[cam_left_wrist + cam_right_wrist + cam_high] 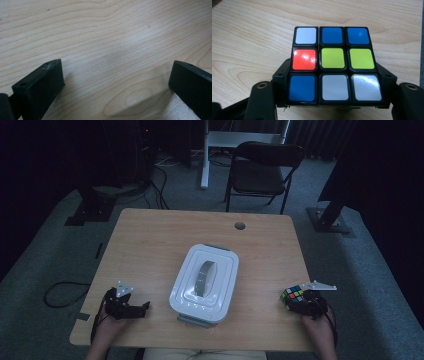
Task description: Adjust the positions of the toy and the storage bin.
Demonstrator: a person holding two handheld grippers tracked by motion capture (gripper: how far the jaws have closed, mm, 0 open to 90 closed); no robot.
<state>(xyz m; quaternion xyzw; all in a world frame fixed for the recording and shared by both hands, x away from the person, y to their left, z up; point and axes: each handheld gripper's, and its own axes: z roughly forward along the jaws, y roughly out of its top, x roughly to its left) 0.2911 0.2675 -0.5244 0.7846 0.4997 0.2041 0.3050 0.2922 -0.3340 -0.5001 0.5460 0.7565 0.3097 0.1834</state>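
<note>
Dim room, grey carpet, a folding chair (264,167) beyond the far edge; the pale wooden surface (150,245) carries a white lidded container (205,282) with a grey handle at its middle. At the near right corner the right gripper (300,304) has its jaws closed on a Rubik's cube (334,65), one jaw on each side face, the scrambled face of white, blue, red and yellow-green squares toward its camera. The cube sits close to the right edge and the near edge. The left gripper (131,308) rests near the front left corner, jaws spread wide with nothing but bare wood between them.

The step looks like carrying the cube toward the container, whose lid is still on. Next, the free gripper would likely need to deal with the lid before the cube goes in. Bare wood lies between each gripper and the container, so both approaches are unobstructed.
</note>
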